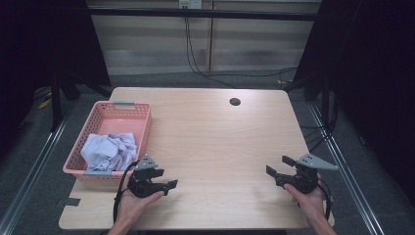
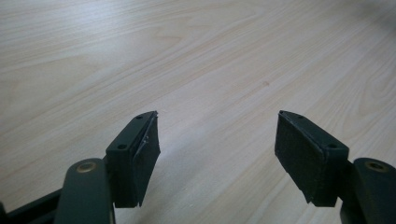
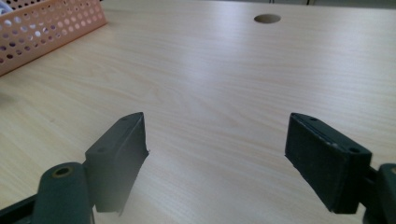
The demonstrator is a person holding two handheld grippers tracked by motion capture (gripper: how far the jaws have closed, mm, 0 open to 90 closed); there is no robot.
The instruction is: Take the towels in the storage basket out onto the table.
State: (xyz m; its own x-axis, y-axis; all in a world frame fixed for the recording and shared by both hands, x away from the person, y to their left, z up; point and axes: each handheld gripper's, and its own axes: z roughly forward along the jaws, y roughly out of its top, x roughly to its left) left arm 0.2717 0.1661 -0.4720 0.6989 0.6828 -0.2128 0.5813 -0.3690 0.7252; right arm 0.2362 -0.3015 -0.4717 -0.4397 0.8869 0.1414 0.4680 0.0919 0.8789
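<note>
A pink perforated basket [image 1: 142,123] stands at the table's left edge with a crumpled pale lilac cloth [image 1: 108,150] inside it. My left gripper [image 1: 166,179] sits in a hand just in front of the basket, near the table's front edge, open with nothing between its black fingers [image 2: 140,156]. My right gripper [image 1: 277,165] is held at the front right of the table, pointing left, open and empty, its fingers [image 3: 322,161] spread wide over bare wood. The basket's wall [image 3: 44,30] also shows at the upper left of the right gripper view.
The light wooden table [image 1: 215,142] has a round cable hole [image 1: 235,102] near its far edge, also seen as a hole [image 3: 267,18] in the right gripper view. Black cables hang behind the table. Dark curtains and metal rails flank both sides.
</note>
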